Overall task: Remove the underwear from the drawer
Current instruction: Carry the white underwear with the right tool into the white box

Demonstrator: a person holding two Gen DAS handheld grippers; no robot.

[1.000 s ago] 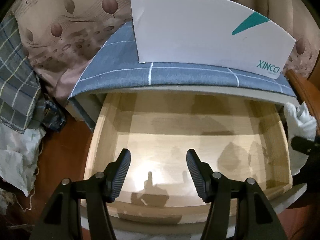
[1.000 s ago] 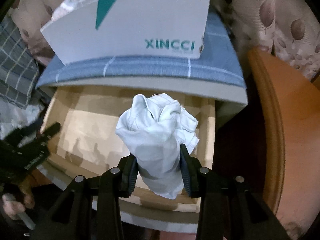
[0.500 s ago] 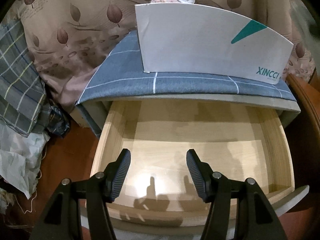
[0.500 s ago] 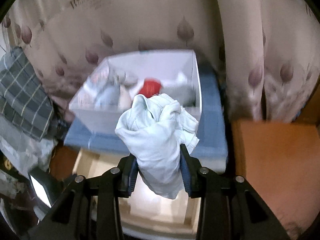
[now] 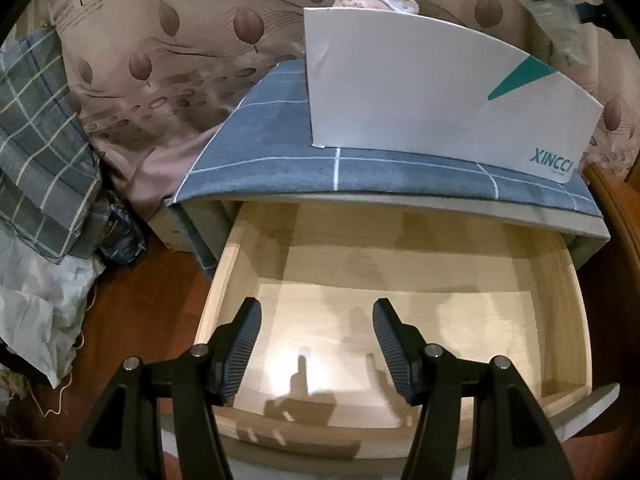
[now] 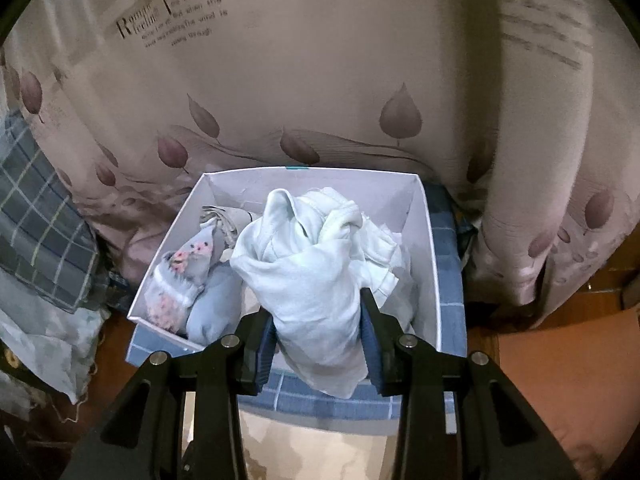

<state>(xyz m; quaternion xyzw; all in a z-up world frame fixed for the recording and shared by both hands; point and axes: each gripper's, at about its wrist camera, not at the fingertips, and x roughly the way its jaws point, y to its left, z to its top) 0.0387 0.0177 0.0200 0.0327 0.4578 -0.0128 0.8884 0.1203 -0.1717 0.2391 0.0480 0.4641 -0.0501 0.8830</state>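
My right gripper (image 6: 318,322) is shut on a bunched pale white-blue piece of underwear (image 6: 312,272), which it holds in the air above the white box (image 6: 434,264). Inside that box lie a floral-print garment (image 6: 180,276) and a pale blue one (image 6: 212,312). My left gripper (image 5: 318,334) stands open over the pulled-out wooden drawer (image 5: 560,280), with nothing between its fingers. The drawer's floor shows bare wood. The white box (image 5: 420,108) sits on the blue checked cloth (image 5: 264,160) that covers the cabinet top. The right gripper with the underwear (image 5: 560,20) shows at the top right of the left wrist view.
A leaf-patterned curtain (image 6: 320,80) hangs behind the cabinet. Plaid fabric (image 5: 36,128) and a crumpled pale bag (image 5: 36,308) lie on the floor at the left. Reddish wooden furniture (image 6: 560,380) stands at the right.
My right gripper has risen with the underwear from over the drawer to above the white box. The left gripper has stayed open over the drawer, tilting slightly.
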